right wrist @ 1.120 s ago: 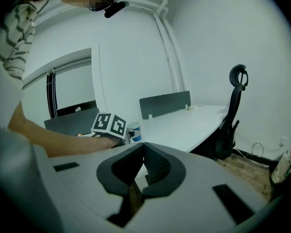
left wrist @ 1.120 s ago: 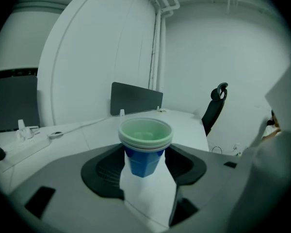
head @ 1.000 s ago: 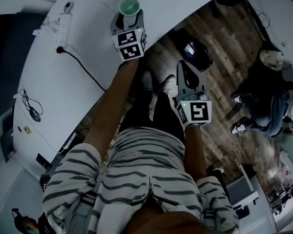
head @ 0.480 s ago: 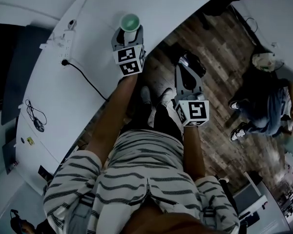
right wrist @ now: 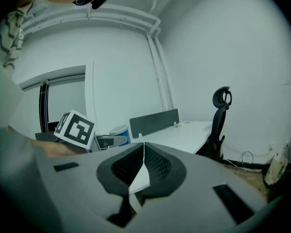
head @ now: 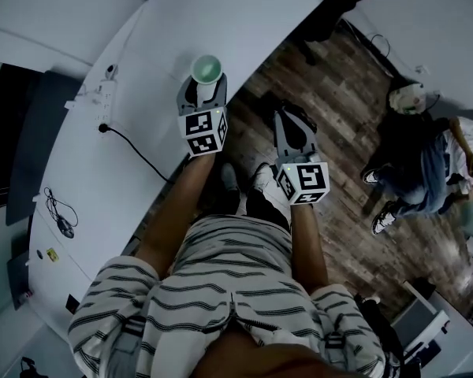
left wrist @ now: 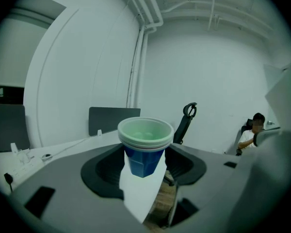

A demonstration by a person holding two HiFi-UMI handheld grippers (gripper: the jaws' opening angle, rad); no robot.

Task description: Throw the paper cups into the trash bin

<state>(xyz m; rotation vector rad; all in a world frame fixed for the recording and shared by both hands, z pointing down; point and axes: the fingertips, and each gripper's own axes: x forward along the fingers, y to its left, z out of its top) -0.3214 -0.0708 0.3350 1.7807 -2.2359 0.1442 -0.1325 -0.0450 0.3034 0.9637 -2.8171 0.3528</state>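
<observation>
Between the jaws of the left gripper stand the paper cups, a nested stack with blue walls, pale rims and a greenish inside, upright and mouth up; the left gripper view shows the jaws pressed on the blue walls from both sides, the rims of the cups rising above the jaw tips of the left gripper. Below this gripper lies the edge of a white desk, and off to its left on the desk sit a power strip and a black cable. Beside it, on its right and slightly lower, the right gripper hangs over a wooden floor, its jaws meeting tip to tip with nothing between them in its own view. Ahead of the right gripper to its right stands a black office chair.
</observation>
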